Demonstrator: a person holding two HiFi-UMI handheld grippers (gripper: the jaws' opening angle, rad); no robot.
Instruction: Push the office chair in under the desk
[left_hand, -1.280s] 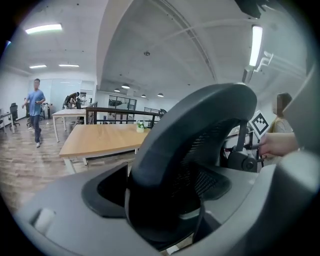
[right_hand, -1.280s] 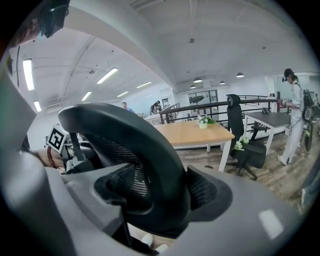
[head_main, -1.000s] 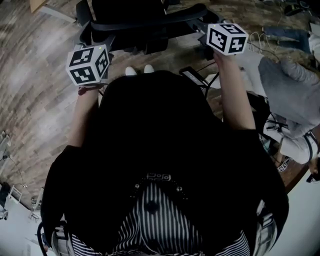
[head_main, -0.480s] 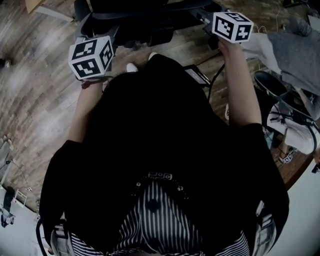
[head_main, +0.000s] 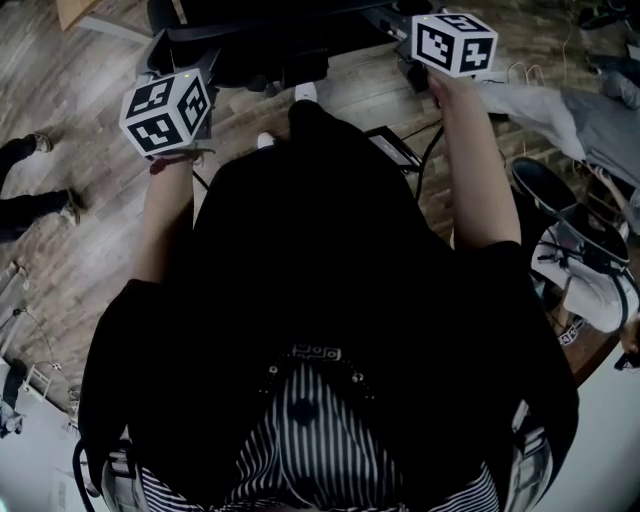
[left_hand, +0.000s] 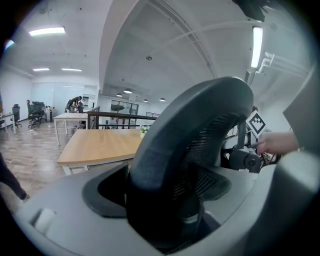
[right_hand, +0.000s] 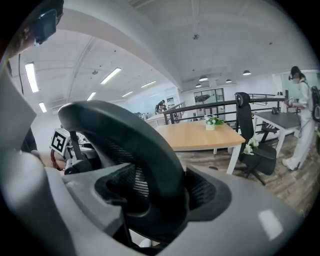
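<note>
The black office chair (head_main: 262, 38) stands just ahead of me at the top of the head view. My left gripper (head_main: 168, 106) is shut on the left side of its curved mesh backrest (left_hand: 192, 145), whose rim fills the gap between the jaws. My right gripper (head_main: 452, 42) is shut on the right side of the same backrest (right_hand: 131, 145). Each gripper view shows the other gripper's marker cube across the chair back. Beyond the backrest stands a light wooden desk (left_hand: 100, 145), also seen in the right gripper view (right_hand: 200, 135). The chair's seat and wheels are hidden.
Another person's legs (head_main: 35, 195) stand on the wood floor at the left. Cables, cloth and a dark stool (head_main: 560, 200) crowd the right. A second black chair (right_hand: 252, 142) sits by the desk's right end, with a person (right_hand: 302, 117) beyond it. A small plant (right_hand: 212, 121) is on the desk.
The chair has slid further away toward the top of the head view, both grippers going with it. Another person's legs have come into view at the left.
</note>
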